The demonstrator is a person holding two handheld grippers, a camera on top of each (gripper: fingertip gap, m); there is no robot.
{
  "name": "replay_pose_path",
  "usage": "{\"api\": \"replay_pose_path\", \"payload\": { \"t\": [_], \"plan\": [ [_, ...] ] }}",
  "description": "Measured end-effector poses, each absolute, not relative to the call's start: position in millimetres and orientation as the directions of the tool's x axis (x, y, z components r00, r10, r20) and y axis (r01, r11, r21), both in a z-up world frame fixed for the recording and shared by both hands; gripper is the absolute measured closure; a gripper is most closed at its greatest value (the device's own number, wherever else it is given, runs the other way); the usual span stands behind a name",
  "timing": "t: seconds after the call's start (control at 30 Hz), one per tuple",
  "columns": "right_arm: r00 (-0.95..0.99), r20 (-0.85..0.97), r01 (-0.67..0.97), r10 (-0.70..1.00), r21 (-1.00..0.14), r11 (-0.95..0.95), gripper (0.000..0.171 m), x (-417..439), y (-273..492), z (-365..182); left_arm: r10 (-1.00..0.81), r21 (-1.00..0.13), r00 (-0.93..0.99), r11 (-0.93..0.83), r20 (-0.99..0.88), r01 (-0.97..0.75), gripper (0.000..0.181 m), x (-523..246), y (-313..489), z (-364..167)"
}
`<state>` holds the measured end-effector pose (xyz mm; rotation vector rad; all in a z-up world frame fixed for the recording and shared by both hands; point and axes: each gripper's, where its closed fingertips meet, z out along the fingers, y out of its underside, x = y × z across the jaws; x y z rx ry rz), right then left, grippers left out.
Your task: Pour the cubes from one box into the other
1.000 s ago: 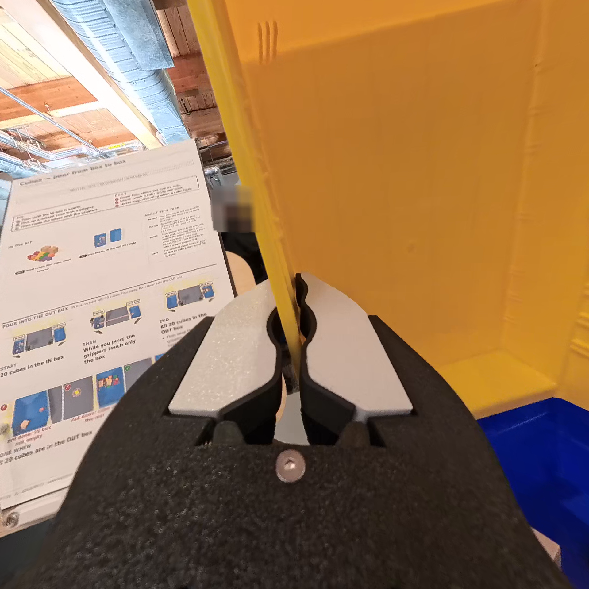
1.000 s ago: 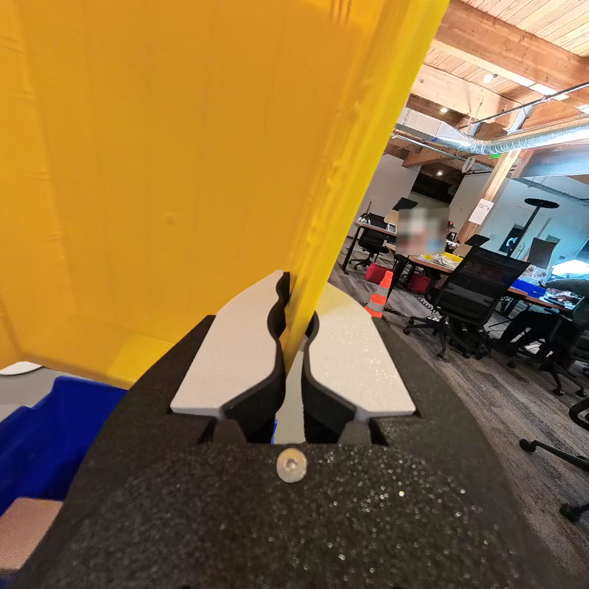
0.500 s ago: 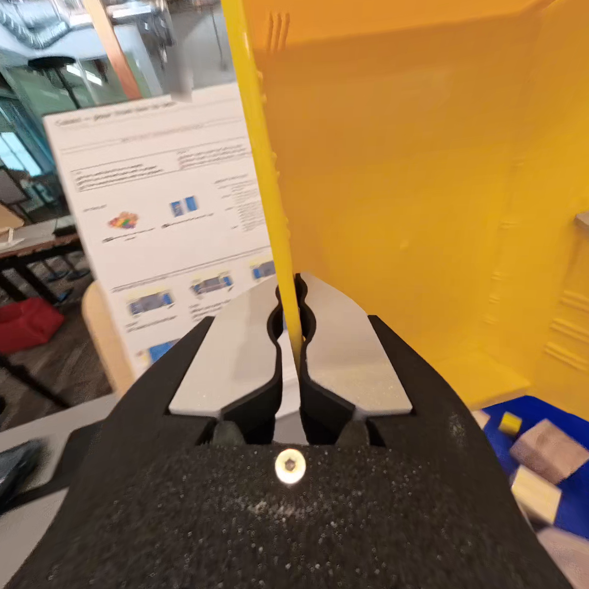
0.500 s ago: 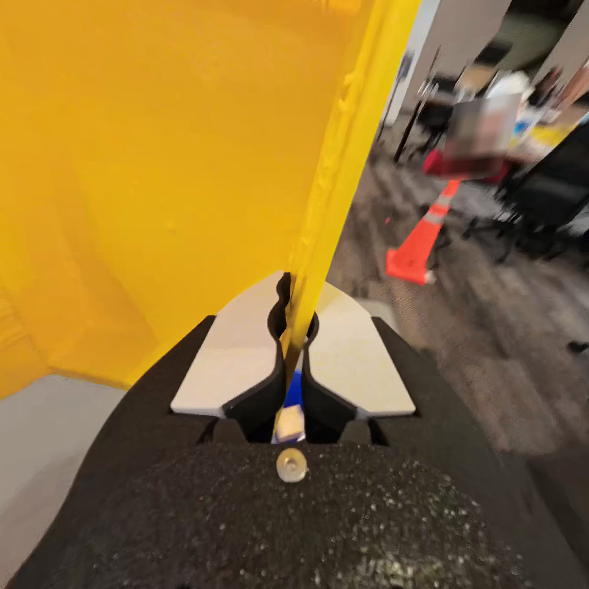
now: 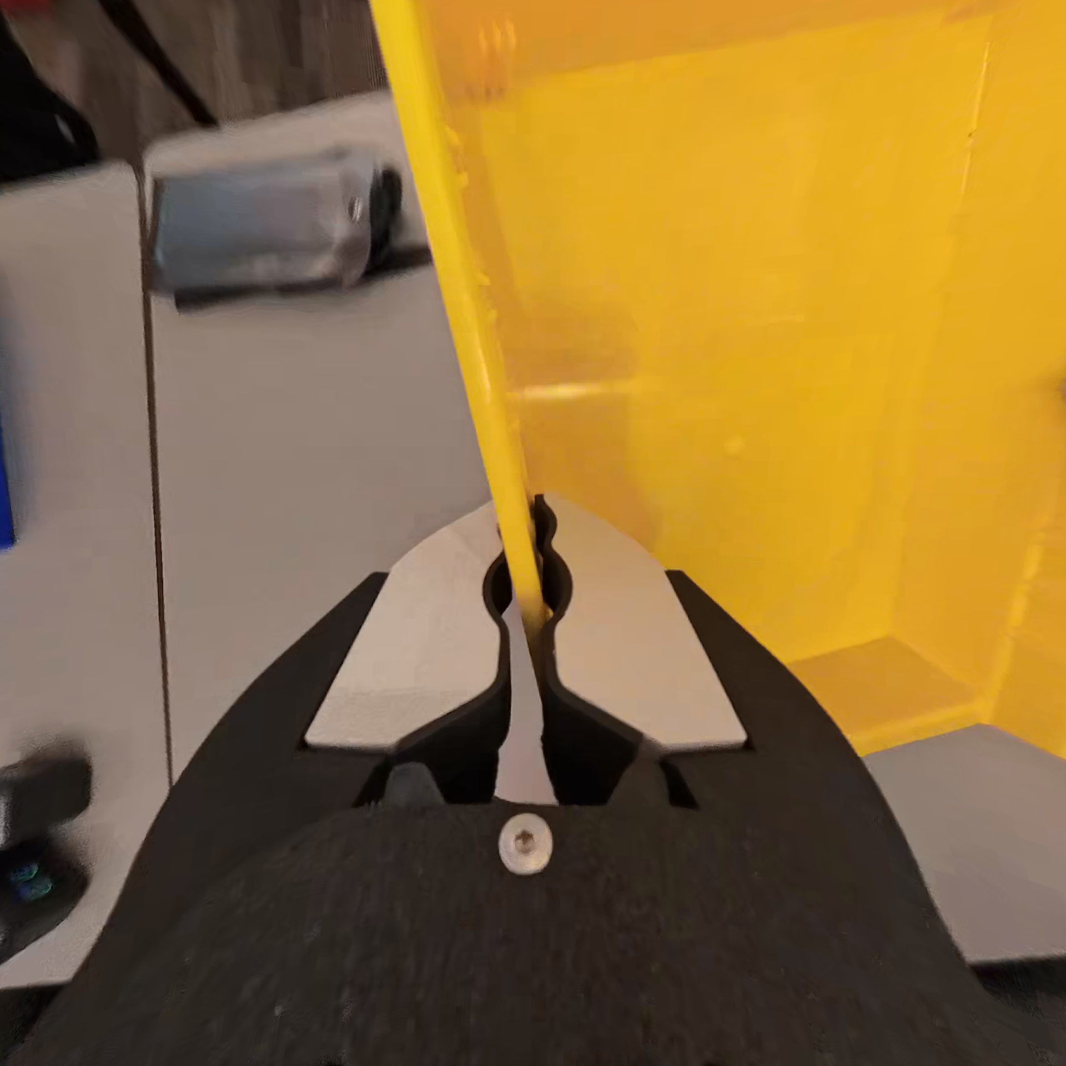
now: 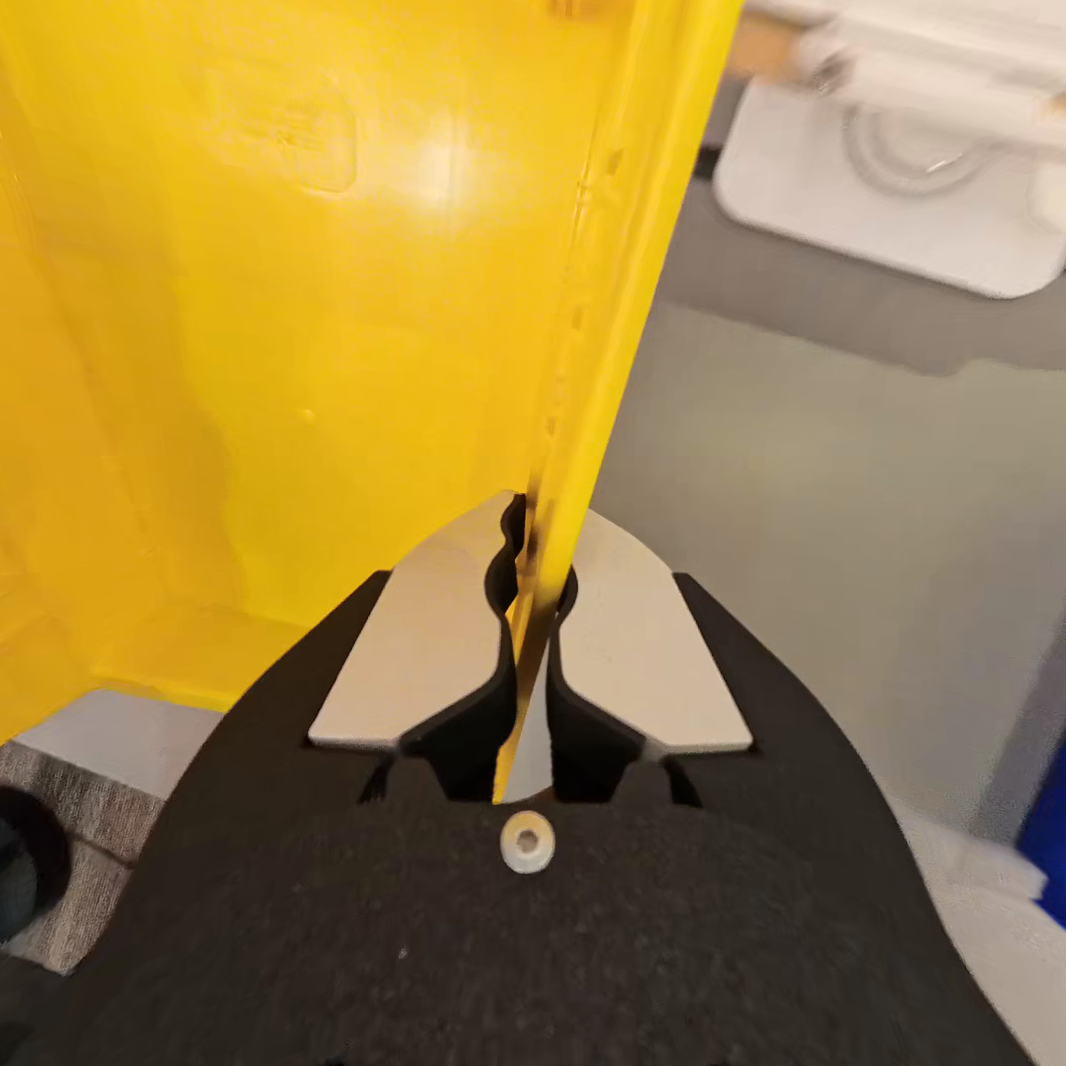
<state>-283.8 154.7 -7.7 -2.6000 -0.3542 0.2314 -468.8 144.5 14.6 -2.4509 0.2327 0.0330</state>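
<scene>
Left claw (image 5: 522, 513) clenched on one side wall of the yellow box (image 5: 779, 346), thin wall edge pinched between the two grey fingers (image 5: 427, 634). Right claw (image 6: 545, 513) clenched on the opposite side wall of the same yellow box (image 6: 259, 346), wall edge running up from between the grey fingers (image 6: 634, 646). Box carried between both claws, open interior facing both cameras. No cubes visible on any part of the interior in view.

Left wrist view: grey desk (image 5: 300, 432) beyond and below the box, a dark seam line running down its surface at left. Blurred grey object (image 5: 259, 231) lying on the desk at upper left; kind cannot be told. Sliver of blue (image 5: 4, 484) at the far left edge, too small to identify. Blurred dark object (image 5: 40, 836) at lower left. Lower corner of the box just above the desk at right, contact not determinable.

Right wrist view: grey desk (image 6: 807, 461) right of the box. White flat object (image 6: 894, 190) with a round ring marking lying at upper right, blurred. Patch of blue (image 6: 1044, 854) at the right edge, partly cut off, possibly the other box; contents not visible. Grey cloth-like patch (image 6: 75, 807) and a dark round shape (image 6: 23, 865) at lower left.

Both views motion-blurred.
</scene>
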Motion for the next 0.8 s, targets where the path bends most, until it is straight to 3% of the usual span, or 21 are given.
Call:
{"api": "replay_pose_path", "payload": {
  "t": [0.2,0.47,0.57,0.67,0.73,0.8],
  "plan": [
    [0.953,-0.114,0.239,0.281,-0.287,-0.928,0.166,-350,153,-87,-0.144,-0.447,0.989,-0.884,-0.023,-0.139,0.176,-537,146,-71],
    [0.948,-0.136,0.274,0.289,-0.119,-0.954,0.165,-364,168,-146,-0.226,-0.225,0.972,-0.952,0.058,-0.208,0.176,-553,158,-138],
    [0.944,-0.146,0.269,0.295,-0.173,-0.947,0.164,-366,180,-148,-0.189,-0.261,0.978,-0.952,0.083,-0.162,0.176,-554,173,-146],
    [0.912,-0.17,0.322,0.373,-0.269,-0.908,0.142,-366,186,-141,-0.176,-0.298,0.98,-0.944,0.094,-0.141,0.172,-555,174,-141],
    [0.875,-0.164,0.362,0.455,-0.401,-0.841,0.121,-359,189,-121,-0.154,-0.35,0.988,-0.926,0.009,-0.142,0.146,-567,172,-124],
    [0.827,-0.154,0.369,0.541,-0.577,-0.729,0.124,-352,187,-86,-0.142,-0.446,0.988,-0.882,-0.063,-0.155,0.129,-574,167,-94]
  ]
}}
